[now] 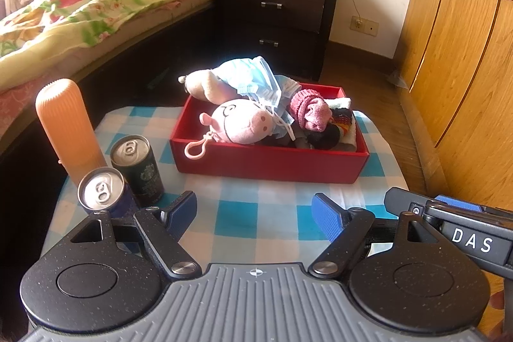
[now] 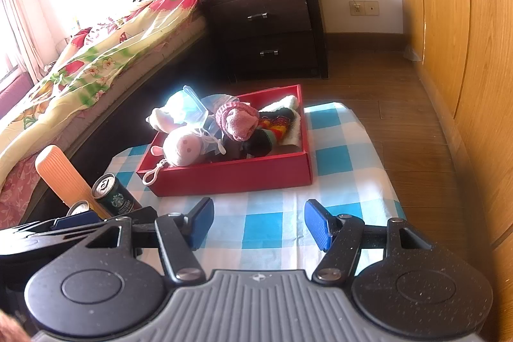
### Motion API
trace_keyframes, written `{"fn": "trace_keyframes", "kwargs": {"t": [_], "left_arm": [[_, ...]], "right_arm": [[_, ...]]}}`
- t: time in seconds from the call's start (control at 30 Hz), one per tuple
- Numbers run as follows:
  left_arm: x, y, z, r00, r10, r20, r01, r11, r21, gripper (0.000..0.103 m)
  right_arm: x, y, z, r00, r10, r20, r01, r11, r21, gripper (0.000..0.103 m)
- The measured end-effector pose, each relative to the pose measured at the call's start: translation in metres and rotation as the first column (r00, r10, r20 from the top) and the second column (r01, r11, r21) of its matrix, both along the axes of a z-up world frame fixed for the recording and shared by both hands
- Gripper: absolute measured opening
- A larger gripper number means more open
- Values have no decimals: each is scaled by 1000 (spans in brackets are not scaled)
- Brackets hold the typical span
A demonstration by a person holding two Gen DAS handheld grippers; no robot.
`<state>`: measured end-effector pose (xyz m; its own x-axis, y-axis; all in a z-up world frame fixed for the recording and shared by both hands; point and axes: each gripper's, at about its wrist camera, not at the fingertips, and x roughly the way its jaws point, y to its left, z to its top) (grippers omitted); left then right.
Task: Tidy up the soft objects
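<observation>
A red box (image 1: 269,164) (image 2: 231,177) sits on the blue-checked cloth, filled with soft things. A pink pig plush (image 1: 240,122) (image 2: 184,146) with a clip ring lies at its left, a white plush (image 1: 205,84) (image 2: 162,119) behind it, blue face masks (image 1: 256,79) (image 2: 189,104) on top. A pink knitted piece (image 1: 309,109) (image 2: 237,119), dark and striped socks (image 2: 272,130) and a white towel (image 2: 293,120) fill the right side. My left gripper (image 1: 255,213) is open over the cloth, short of the box, nothing between its fingers. My right gripper (image 2: 259,221) is open beside it, also empty.
An orange ribbed bottle (image 1: 69,124) (image 2: 62,178) and two drink cans (image 1: 138,169) (image 1: 102,193) stand at the cloth's left edge, close to my left finger. A bed (image 1: 96,5) lies left, a dark nightstand (image 1: 275,18) behind, wooden wardrobe doors (image 1: 461,53) right.
</observation>
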<state>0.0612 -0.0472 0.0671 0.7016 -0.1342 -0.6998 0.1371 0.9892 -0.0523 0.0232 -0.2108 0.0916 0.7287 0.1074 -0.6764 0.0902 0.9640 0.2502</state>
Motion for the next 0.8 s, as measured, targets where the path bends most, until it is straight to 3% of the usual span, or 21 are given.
{"fn": "trace_keyframes", "kwargs": {"t": [0.8], "left_arm": [[-3,-1,5,999,1,36,-3,999,46,78]], "right_arm": [[0,1,1,1000,2,4,-2,1000,-1,41]]}}
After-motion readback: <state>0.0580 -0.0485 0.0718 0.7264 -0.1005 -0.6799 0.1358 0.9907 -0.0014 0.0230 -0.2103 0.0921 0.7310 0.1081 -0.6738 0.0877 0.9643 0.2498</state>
